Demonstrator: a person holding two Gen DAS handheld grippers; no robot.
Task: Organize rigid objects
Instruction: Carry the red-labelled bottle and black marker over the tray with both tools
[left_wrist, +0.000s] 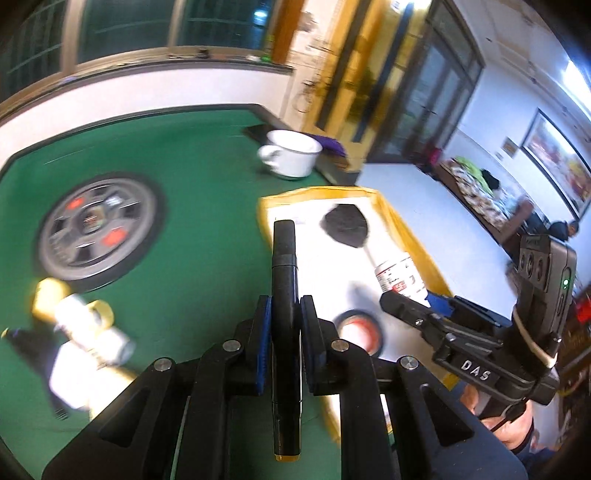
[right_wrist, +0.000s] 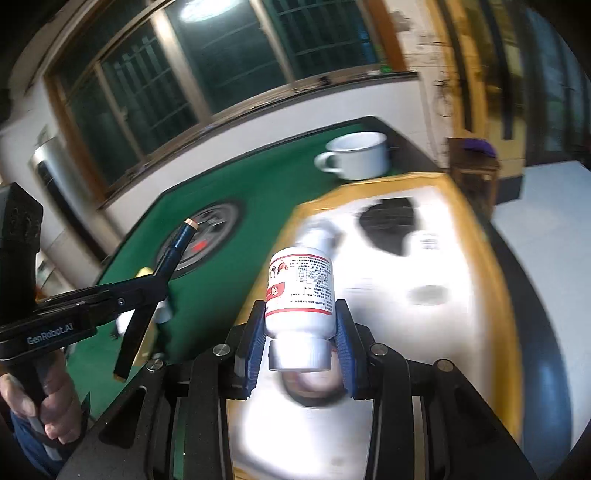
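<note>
Table: a green felt-covered table (left_wrist: 192, 155) with a dark raised edge is carrying a round grey wheel-like printed disc (left_wrist: 96, 229) at its centre.
Tray: a shallow rectangular tray with yellow walls and a white floor (right_wrist: 476, 280) is sitting on the felt beside the disc; a black rounded flat item (left_wrist: 345, 225) and a dark ring with a red inside (left_wrist: 360, 330) are lying in it, both blurred.
Mug: a white enamel mug with a handle (right_wrist: 356, 155) is standing on the felt just beyond the tray's far end.
Loose pile: yellow and white cylinders (left_wrist: 86, 325), too blurred to identify, are lying on the felt left of the tray.
Right gripper: the right gripper (right_wrist: 300, 325) is clamping a white plastic bottle with a red-banded printed label and a ribbed white cap (right_wrist: 300, 291) between blue ribbed pads, jaws partly closed on its body, cap toward the camera, above the tray.
Left gripper: the left gripper (left_wrist: 285, 325) is pinching a slim black cylindrical marker pen with a yellow end (left_wrist: 285, 306), jaws nearly together, over the tray's near left edge.
</note>
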